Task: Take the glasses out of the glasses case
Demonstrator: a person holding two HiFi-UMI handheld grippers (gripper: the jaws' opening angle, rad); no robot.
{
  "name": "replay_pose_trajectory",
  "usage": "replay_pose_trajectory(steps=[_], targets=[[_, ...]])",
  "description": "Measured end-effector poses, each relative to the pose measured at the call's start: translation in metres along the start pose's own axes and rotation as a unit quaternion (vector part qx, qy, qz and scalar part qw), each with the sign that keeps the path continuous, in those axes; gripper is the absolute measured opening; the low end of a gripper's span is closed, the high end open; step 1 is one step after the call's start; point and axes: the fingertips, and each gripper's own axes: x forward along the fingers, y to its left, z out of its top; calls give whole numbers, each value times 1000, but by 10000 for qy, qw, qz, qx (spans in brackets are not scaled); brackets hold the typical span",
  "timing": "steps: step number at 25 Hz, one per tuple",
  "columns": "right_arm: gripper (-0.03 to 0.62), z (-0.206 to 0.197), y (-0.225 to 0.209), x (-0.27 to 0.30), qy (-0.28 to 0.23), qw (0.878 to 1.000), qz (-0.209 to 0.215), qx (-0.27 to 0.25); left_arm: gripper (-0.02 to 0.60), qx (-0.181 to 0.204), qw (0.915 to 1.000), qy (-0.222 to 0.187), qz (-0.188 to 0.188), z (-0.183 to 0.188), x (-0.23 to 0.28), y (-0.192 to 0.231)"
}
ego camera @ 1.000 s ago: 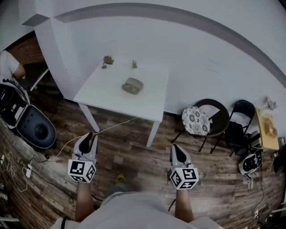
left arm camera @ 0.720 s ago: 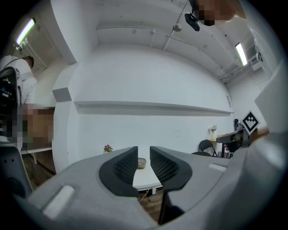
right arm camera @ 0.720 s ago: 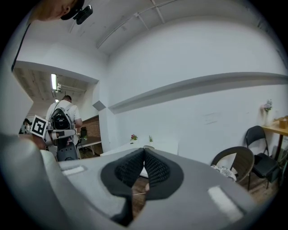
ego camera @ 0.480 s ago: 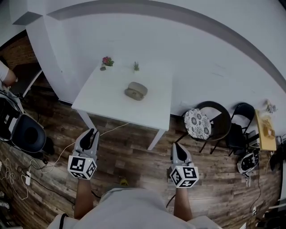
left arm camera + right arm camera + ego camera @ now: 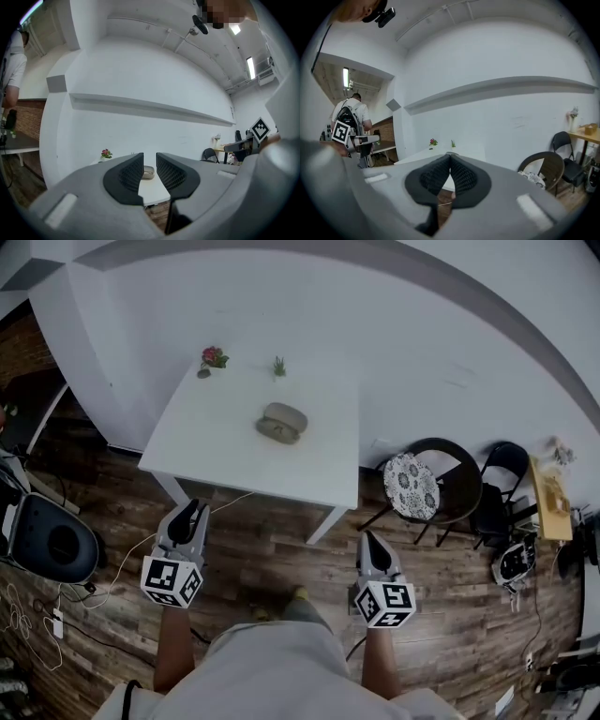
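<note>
The grey-beige glasses case (image 5: pixel 281 423) lies shut near the middle of the white table (image 5: pixel 225 442), well ahead of both grippers. My left gripper (image 5: pixel 192 510) hangs over the wood floor in front of the table's near left corner, its jaws a little apart with nothing between them. In the left gripper view the case (image 5: pixel 148 172) shows far off through the gap of the left gripper (image 5: pixel 149 157). My right gripper (image 5: pixel 365 539) is over the floor near the table's right front leg. In the right gripper view the right gripper (image 5: pixel 450 156) has its tips touching and holds nothing.
A small pot of pink flowers (image 5: pixel 212 358) and a tiny green plant (image 5: pixel 278 367) stand at the table's far edge. Two dark chairs (image 5: pixel 433 486) (image 5: pixel 499 486) are right of the table. A black round seat (image 5: pixel 52 540) and cables (image 5: pixel 122 559) lie left. A person (image 5: pixel 349 115) stands far left.
The head view has shifted a little, and the black seat at the left has slid in the picture. Both grippers keep the same pose over the floor, and the case has not moved.
</note>
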Motion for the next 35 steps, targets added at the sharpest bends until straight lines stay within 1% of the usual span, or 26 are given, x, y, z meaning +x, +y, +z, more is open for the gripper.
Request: replay_pose_trajectory(steps=[5, 10, 13, 18, 23, 35], targets=[[3, -1, 1, 23, -35, 10000, 30, -62, 91, 3, 10000, 36, -51, -5, 19, 9], [3, -3, -3, 54, -71, 9999, 114, -10, 91, 8, 10000, 27, 62, -9, 36, 25], [3, 3, -8, 77, -73, 9998, 171, 15, 91, 61, 9999, 69, 79, -8, 55, 31], [3, 11, -20, 124, -33, 9996, 293, 51, 91, 17, 9997, 154, 165, -12, 97, 46], [3, 16, -48, 173, 69, 9993, 332, 124, 91, -1, 9993, 305, 219, -20, 147, 53], [3, 48, -112, 289, 154, 9977, 650, 119, 91, 136, 9985, 394, 363, -9, 271, 56]])
